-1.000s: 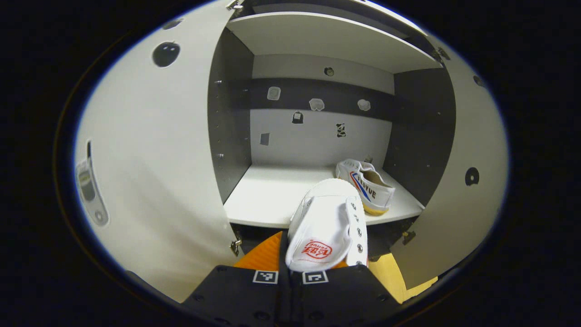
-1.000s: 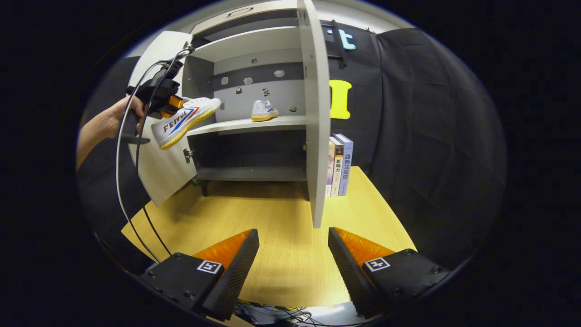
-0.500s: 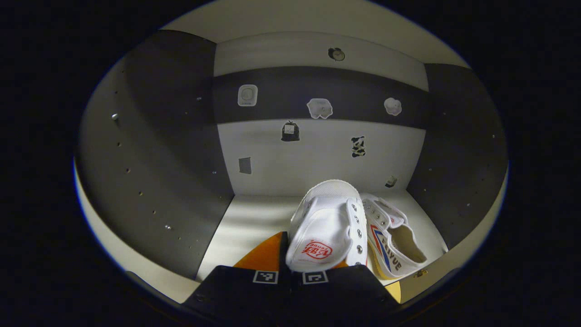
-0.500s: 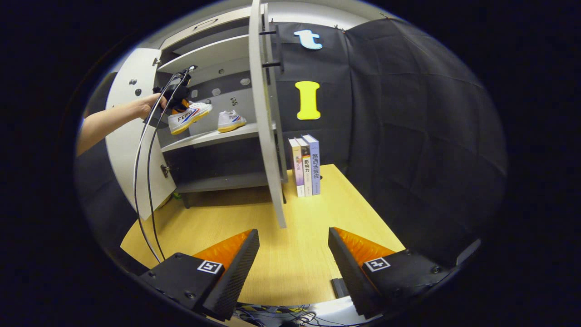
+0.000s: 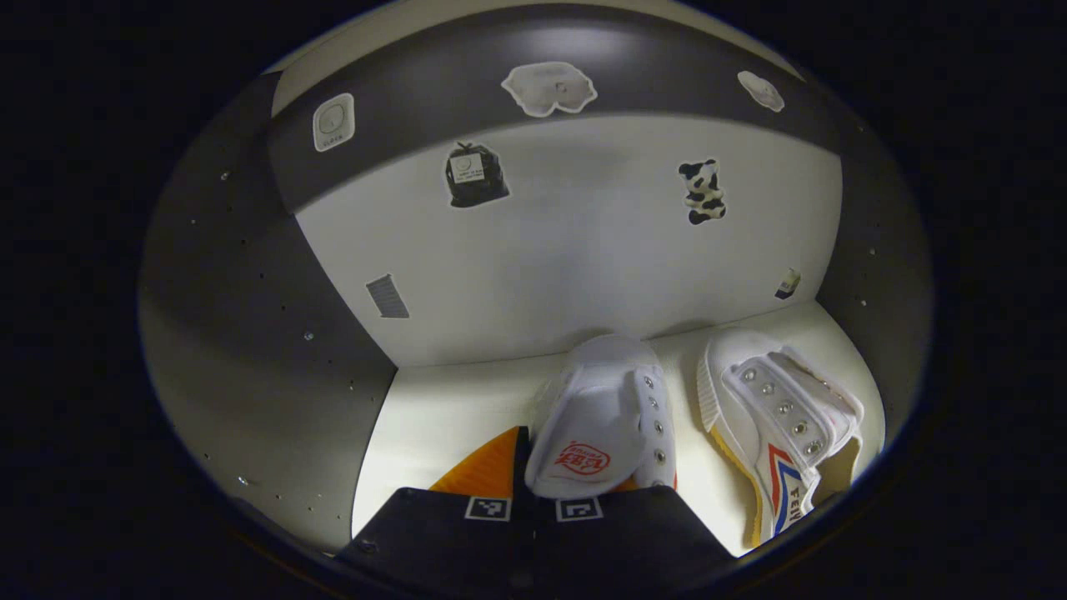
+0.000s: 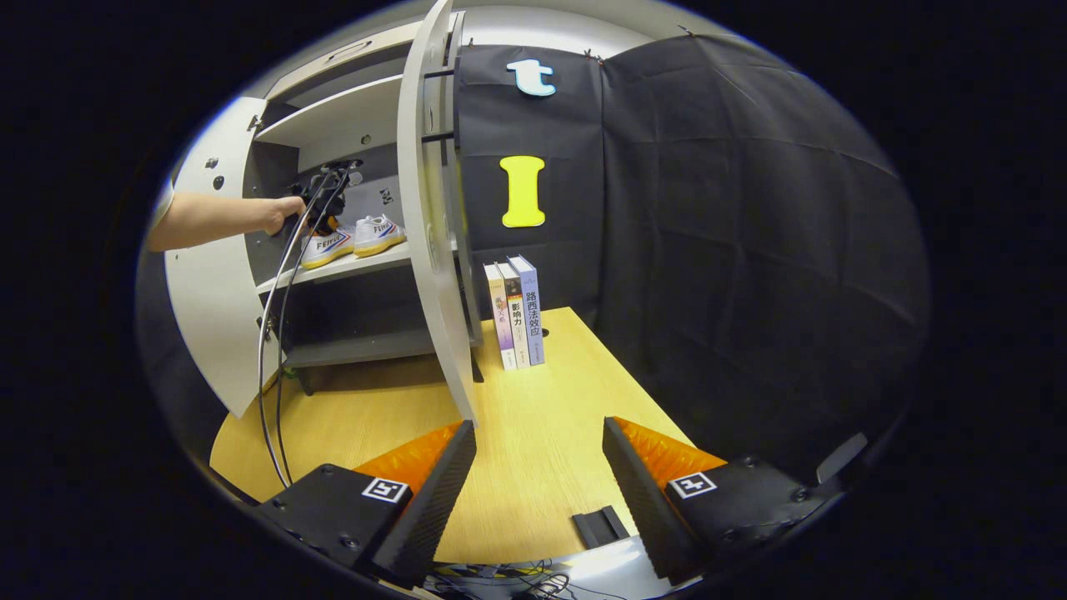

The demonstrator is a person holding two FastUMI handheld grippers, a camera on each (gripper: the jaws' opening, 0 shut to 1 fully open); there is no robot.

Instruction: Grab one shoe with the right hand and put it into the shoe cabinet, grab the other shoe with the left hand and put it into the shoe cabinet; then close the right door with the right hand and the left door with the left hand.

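Left gripper clamps left shoe, probably touching shelf; clear gap to right shoe. Right gripper spread wide above table.

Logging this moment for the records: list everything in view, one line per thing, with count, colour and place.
shoes: 2, white, on the cabinet's shelf; one held, the other to its right.
shoe cabinet: 1, white and grey, on the table, both doors open.
stickers: several, mixed colours, on the cabinet's back wall.
books: 3, upright, right of the cabinet.
table: 1, light wood.
cables: black, hanging from the left gripper.
left gripper: shut on the held shoe.
right gripper: open, above the table.
hand: 1, holding the left gripper.
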